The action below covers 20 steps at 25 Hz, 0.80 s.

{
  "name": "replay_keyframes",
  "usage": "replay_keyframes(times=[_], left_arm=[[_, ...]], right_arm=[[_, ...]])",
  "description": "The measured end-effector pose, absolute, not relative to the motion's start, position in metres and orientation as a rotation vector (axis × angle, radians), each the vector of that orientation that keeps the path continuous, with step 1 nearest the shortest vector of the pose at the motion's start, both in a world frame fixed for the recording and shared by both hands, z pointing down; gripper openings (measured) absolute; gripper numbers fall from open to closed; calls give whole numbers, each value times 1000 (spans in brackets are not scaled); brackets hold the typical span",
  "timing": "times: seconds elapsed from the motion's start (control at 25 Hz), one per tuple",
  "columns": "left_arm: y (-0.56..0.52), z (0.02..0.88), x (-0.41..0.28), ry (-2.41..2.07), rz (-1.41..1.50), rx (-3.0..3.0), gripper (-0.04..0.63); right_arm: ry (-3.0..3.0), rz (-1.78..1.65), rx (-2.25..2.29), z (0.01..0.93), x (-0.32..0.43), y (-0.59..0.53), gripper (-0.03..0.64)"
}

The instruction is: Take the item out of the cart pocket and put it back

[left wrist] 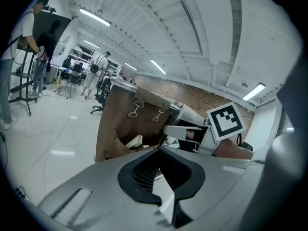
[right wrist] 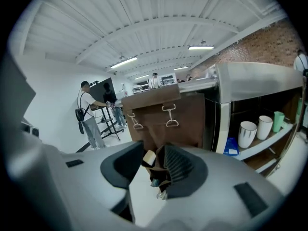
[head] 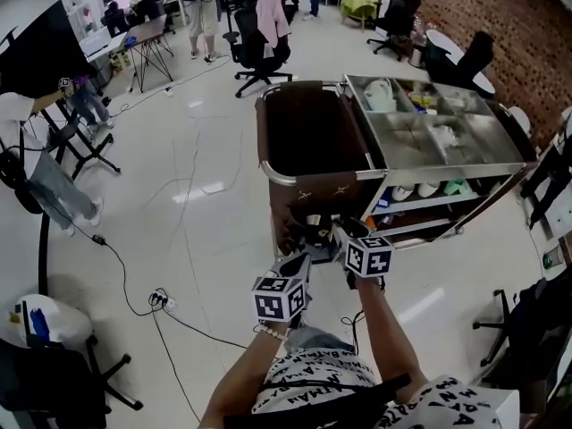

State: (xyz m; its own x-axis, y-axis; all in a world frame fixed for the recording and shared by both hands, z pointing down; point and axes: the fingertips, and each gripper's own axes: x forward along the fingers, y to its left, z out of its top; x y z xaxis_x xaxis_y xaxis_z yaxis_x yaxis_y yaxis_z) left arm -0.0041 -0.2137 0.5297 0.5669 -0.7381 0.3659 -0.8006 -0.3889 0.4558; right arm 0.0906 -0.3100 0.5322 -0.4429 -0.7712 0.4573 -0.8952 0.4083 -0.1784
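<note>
The pale item is sitting in the pocket low on the brown bag, mid-frame. It is showing in the gap of my right claw, whose jaws are standing well apart and gripping nothing. My left claw is hovering lower left of it in the head view, its jaws meeting, empty. The cart is running off to the upper right.

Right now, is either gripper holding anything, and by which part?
Nothing is held. The left gripper is empty; the right gripper's jaws stand apart, aimed at the cart pocket, pressing on nothing.
</note>
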Motion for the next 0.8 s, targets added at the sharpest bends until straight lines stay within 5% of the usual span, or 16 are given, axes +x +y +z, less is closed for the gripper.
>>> replay_keyframes(times=[0.8], left_arm=[[-276,581,17,-1094,212,2111,3]], right_arm=[[-1972,384,1297,627,94,-399,215]])
